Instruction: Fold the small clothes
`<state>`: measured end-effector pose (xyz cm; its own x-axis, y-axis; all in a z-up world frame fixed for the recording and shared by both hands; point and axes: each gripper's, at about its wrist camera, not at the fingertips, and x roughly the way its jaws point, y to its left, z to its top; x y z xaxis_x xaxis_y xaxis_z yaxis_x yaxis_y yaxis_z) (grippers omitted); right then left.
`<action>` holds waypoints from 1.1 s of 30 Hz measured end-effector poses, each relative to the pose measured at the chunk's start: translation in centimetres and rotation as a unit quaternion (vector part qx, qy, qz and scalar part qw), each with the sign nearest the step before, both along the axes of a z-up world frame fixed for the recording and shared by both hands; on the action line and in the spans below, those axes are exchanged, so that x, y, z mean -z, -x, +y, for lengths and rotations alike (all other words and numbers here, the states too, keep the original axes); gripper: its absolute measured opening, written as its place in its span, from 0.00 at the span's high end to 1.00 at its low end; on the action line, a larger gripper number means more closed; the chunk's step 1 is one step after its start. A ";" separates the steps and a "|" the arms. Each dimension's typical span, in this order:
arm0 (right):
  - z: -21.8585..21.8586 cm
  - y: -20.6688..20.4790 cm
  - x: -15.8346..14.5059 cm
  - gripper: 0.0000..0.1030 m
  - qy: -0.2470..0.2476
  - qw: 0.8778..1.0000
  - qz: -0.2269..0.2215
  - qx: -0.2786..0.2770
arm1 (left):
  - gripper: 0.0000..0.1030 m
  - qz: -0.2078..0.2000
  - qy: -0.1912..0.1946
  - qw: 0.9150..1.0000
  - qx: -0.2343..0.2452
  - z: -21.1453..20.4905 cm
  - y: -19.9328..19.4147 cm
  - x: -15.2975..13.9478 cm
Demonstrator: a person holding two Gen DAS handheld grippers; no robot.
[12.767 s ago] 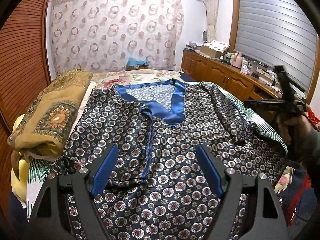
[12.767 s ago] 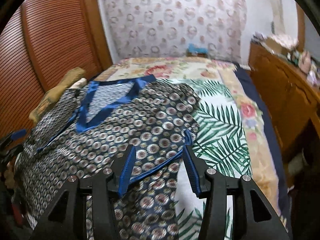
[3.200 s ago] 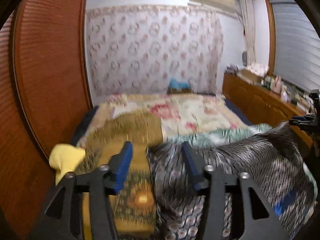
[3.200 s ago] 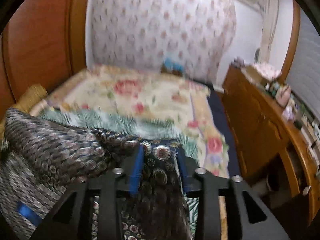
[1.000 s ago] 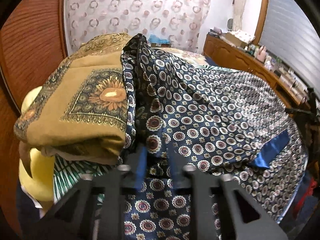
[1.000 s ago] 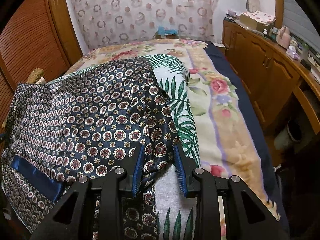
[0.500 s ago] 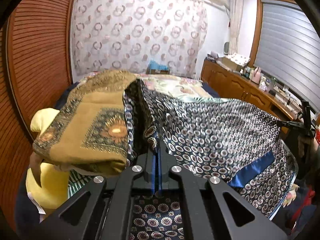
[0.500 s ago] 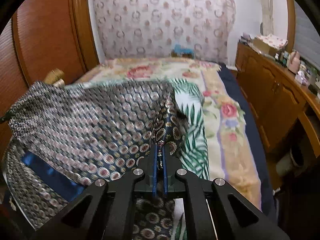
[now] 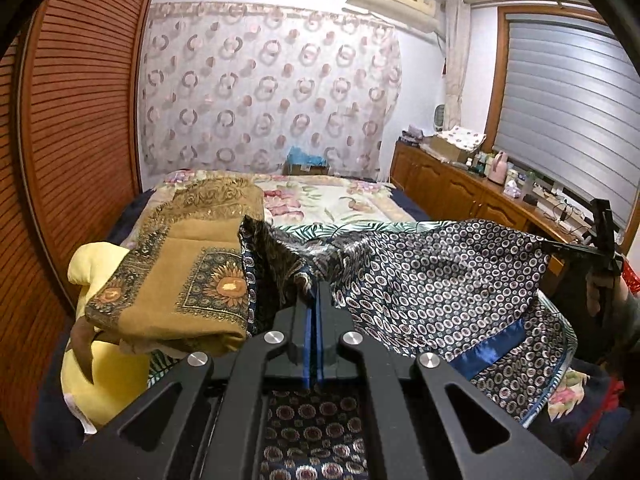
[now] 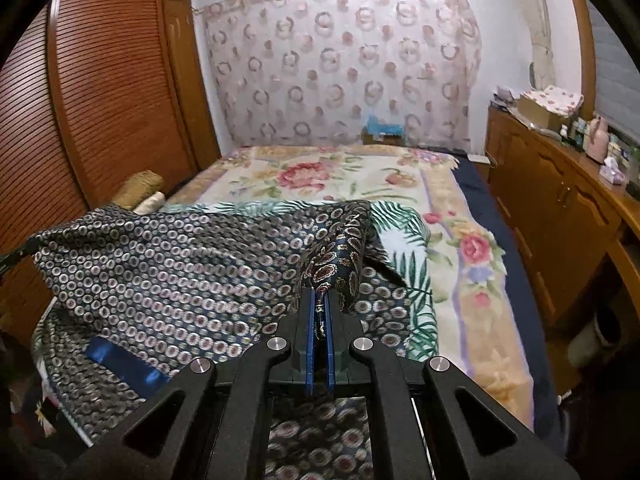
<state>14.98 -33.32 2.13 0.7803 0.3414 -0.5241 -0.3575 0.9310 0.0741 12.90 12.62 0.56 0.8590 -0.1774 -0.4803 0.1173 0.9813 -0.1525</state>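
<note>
One bed [image 10: 472, 280] | floral cover | patterned curtain [image 9: 260, 92] | louvred wardrobe [image 10: 100, 80]

A home bedroom: a bed [image 10: 460, 248] under a floral blanket; louvred wardrobe [image 10: 100, 80]; curtain [image 10: 340, 60]; wooden sideboard [image 10: 560, 208].

Black left gripper [image 9: 313, 308]: angular plastic linkage arms with triangular cut-outs, four round silver screws across the joints, blue pads lining the inner faces of both fingers. Black right gripper [image 10: 319, 304]: same build, same four silver screws, same blue pads. In the left wrist view, seen from afar as a thin black frame on a handle.
</note>
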 end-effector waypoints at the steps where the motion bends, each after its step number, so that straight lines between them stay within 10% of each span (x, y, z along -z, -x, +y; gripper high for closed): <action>1: 0.0 0.8 -0.2 0.96 0.000 1.000 -0.005 -0.004 | 0.98 -0.002 0.002 1.000 -0.001 0.2 0.2 -0.1; 10: -2.2 7.8 -0.6 0.97 -0.006 1.000 -0.026 -0.015 | 0.98 0.007 0.013 1.000 -0.024 2.7 3.6 0.7; 22: -3.7 7.5 8.1 0.96 0.030 0.998 0.062 0.012 | 0.97 0.095 -0.018 0.994 -0.044 2.0 3.7 6.9; 26: -3.7 7.9 8.3 0.96 0.034 0.998 0.058 0.017 | 0.61 0.100 -0.020 0.994 -0.050 2.1 4.1 7.6; 33: -2.3 9.2 6.8 0.90 0.042 0.998 0.036 0.020 | 0.59 0.122 -0.017 0.991 -0.054 2.4 3.6 8.8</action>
